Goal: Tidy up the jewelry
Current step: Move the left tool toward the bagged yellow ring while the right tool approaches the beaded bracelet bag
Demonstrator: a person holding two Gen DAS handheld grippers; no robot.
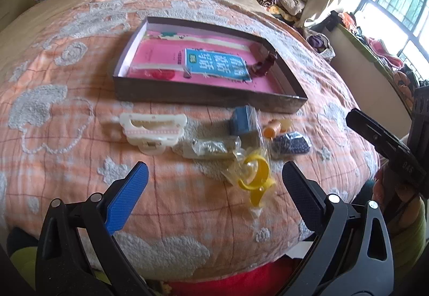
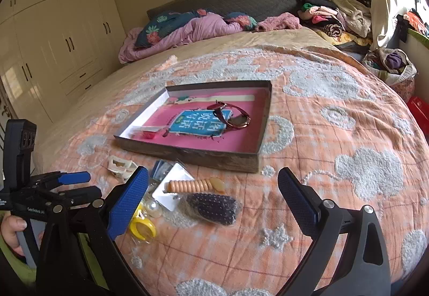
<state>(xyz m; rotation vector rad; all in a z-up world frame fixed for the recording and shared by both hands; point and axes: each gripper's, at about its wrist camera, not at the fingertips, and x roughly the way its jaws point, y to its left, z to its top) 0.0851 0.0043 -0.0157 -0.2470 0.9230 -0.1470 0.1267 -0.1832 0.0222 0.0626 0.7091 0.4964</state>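
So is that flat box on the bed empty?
No. The box already holds sunglasses, lying on a pink book, plus something small and red.

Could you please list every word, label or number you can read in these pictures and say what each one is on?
"DAS": right gripper, on its black body.
Left gripper: white lettering on its body, too blurred to read.
Blue label in the box: large white Chinese characters, too distorted to read.

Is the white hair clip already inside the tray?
No, the white hair clip lies on the bedspread in front of the tray, outside its near wall.
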